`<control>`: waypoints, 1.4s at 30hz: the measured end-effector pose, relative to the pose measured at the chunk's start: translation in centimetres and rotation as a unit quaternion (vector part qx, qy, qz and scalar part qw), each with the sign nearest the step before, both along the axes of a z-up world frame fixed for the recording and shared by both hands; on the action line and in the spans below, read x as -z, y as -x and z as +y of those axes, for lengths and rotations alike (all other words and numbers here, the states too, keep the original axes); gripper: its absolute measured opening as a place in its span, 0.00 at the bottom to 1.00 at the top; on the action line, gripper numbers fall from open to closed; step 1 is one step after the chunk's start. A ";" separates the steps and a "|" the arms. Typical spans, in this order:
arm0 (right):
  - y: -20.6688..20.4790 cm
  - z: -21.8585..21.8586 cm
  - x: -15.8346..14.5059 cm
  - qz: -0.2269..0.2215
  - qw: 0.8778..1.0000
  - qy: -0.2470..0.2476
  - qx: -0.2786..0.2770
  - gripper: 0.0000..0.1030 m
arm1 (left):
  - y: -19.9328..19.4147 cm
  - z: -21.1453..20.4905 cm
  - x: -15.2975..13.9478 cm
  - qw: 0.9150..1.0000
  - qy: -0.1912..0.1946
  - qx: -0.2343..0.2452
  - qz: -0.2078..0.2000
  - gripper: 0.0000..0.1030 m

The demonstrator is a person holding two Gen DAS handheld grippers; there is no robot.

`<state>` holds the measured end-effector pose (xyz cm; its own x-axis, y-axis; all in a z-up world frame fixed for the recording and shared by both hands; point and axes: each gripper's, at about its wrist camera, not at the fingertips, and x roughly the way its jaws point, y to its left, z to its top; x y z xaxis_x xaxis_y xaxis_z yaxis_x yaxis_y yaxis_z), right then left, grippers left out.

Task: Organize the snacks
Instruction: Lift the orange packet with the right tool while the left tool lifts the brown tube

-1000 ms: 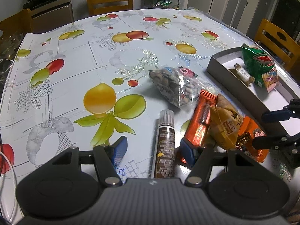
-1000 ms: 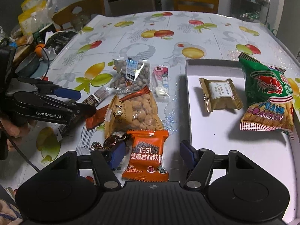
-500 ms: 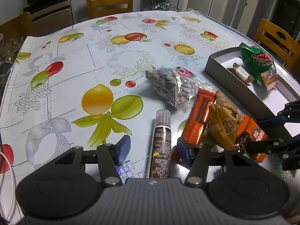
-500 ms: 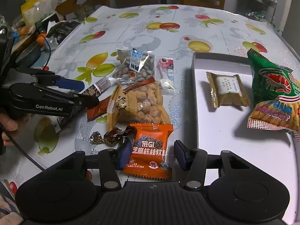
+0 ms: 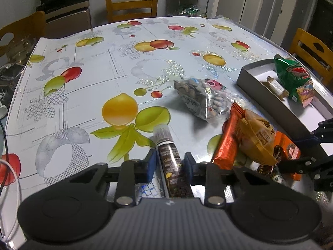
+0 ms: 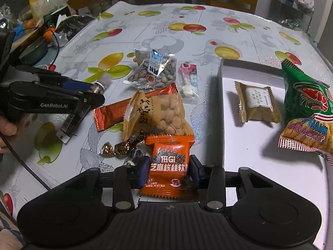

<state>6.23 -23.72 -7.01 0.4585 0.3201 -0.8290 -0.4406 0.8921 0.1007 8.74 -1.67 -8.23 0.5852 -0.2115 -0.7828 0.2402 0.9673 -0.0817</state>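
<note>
My left gripper has its blue pads closed against a long brown snack stick lying on the table. My right gripper has its pads closed against an orange walnut-cake packet at the table's near edge. Behind it lie a yellow peanut bag, an orange bar, a clear bag of seeds, a small candy packet and wrapped candies. The grey tray holds a gold packet and a green prawn cracker bag.
The table wears a fruit-print cloth. Wooden chairs stand around it. Clutter and cables lie at the table's left end in the right wrist view. The tray rim rises at the right in the left wrist view.
Both grippers have closed: the left pads came in against the brown stick, the right pads against the orange packet. Both also moved slightly forward.
</note>
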 end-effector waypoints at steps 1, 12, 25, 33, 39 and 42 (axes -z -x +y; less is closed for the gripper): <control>0.0 0.0 0.0 0.000 1.000 -0.001 0.001 0.38 | 0.0 0.1 0.0 1.000 0.002 0.001 0.001 0.23; 0.2 -0.5 -0.9 -0.005 1.000 -0.019 0.008 0.38 | 0.8 0.5 -0.2 1.000 0.020 -0.005 0.005 0.19; 0.1 -1.3 -3.4 -0.029 0.998 -0.058 0.013 0.38 | 1.0 -0.3 -3.0 0.999 0.040 -0.003 -0.024 0.18; -0.1 -2.1 -4.1 -0.034 0.996 -0.074 0.024 0.38 | 1.2 -1.3 -4.6 0.998 0.046 0.003 -0.039 0.18; -0.1 -2.9 -4.4 -0.040 0.995 -0.081 0.033 0.38 | 1.2 -2.4 -5.7 0.998 0.049 0.013 -0.048 0.18; -0.1 -3.5 -4.7 -0.045 0.995 -0.083 0.040 0.38 | 1.2 -3.1 -6.2 0.997 0.050 0.019 -0.052 0.18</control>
<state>6.31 -27.24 -2.30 0.5574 0.4084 -0.7228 -0.3824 0.8991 0.2131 7.57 -4.82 -2.05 0.6527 -0.3096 -0.6915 0.2894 0.9454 -0.1501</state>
